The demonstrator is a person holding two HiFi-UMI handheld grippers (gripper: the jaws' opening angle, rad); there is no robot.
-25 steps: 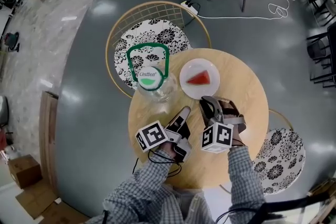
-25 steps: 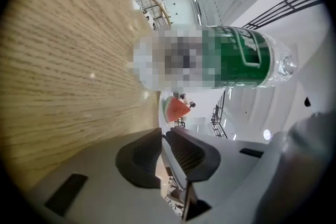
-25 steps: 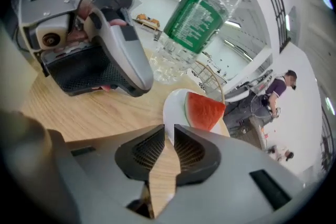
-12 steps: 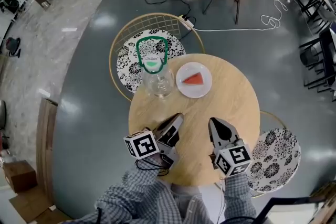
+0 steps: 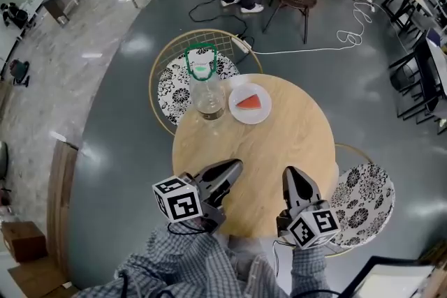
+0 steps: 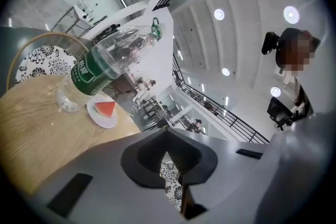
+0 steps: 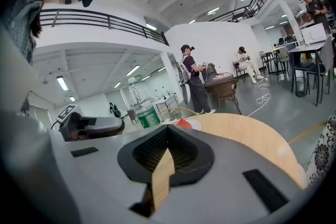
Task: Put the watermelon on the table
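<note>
While the watermelon (image 5: 248, 102) lies as a red wedge on a white plate (image 5: 248, 117), the plate rests on the round wooden tabletop (image 5: 279, 139), at the side far from both tools. A clear bottle (image 5: 207, 98) with a green label and green handle stands upright just beside the plate, on the left tool's side.

The left tool (image 5: 235, 166) is over the near edge of the tabletop, tips directed toward the bottle and plate. Its jaws are together, with only a thin slit between them and nothing held. The right tool (image 5: 289, 173) is alongside, at the same near edge, also with jaws together and nothing clamped. Both tools are well apart from the watermelon.

A patterned chair (image 5: 171, 84) stands beyond the bottle. A second chair (image 5: 367, 195) stands just outboard of the right tool.
</note>
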